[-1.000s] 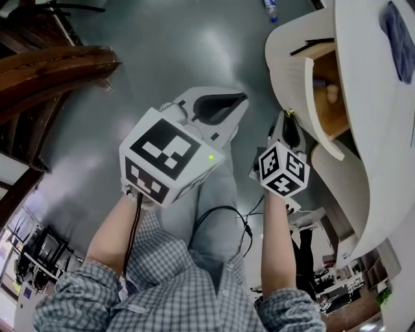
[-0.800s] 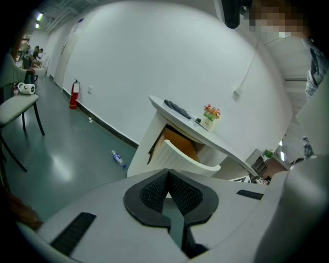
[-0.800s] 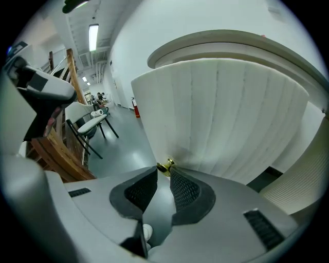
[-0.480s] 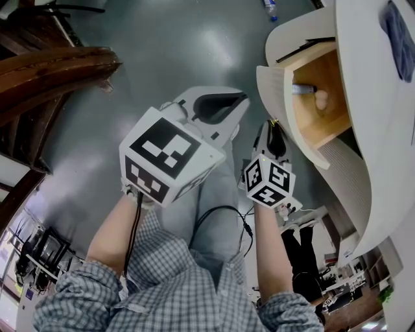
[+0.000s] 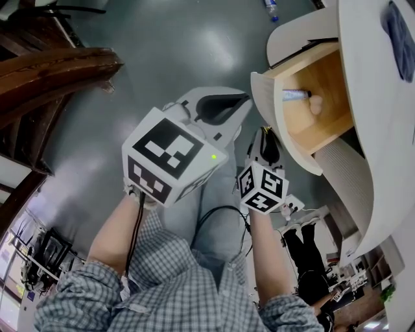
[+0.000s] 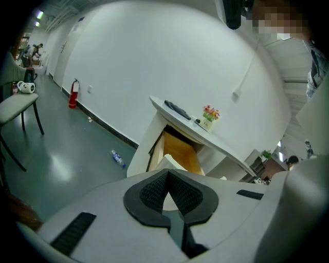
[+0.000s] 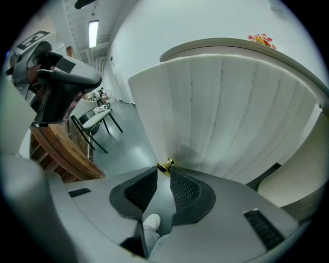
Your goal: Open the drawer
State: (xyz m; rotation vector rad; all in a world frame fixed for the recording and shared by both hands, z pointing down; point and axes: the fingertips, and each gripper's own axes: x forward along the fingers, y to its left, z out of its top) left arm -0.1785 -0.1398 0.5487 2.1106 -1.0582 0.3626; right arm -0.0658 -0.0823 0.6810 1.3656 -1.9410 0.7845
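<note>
The white cabinet's top drawer (image 5: 271, 107) has a curved ribbed front (image 7: 226, 113) and stands partly pulled out, showing its wooden inside (image 5: 321, 91). A pen-like tube (image 5: 295, 95) and a small pale lump (image 5: 316, 105) lie in it. My right gripper (image 5: 264, 133) is shut on the drawer's small gold knob (image 7: 165, 167), which sits between its pad tips. My left gripper (image 5: 235, 104) hangs in the air left of the drawer, its pads meeting at the tips with nothing between them; in its own view, the left gripper (image 6: 168, 175) points at the open drawer (image 6: 179, 150).
A second ribbed drawer front (image 5: 347, 188) sits shut below the open one. The cabinet top (image 6: 205, 132) carries a small flower pot (image 6: 209, 114) and a dark flat thing. A plastic bottle (image 5: 270, 9) lies on the grey floor. Dark wooden furniture (image 5: 52, 71) stands at the left.
My right gripper has moved away from the cabinet with the knob in it, and the drawer has slid further out, baring more of its wooden inside. The left gripper has stayed put.
</note>
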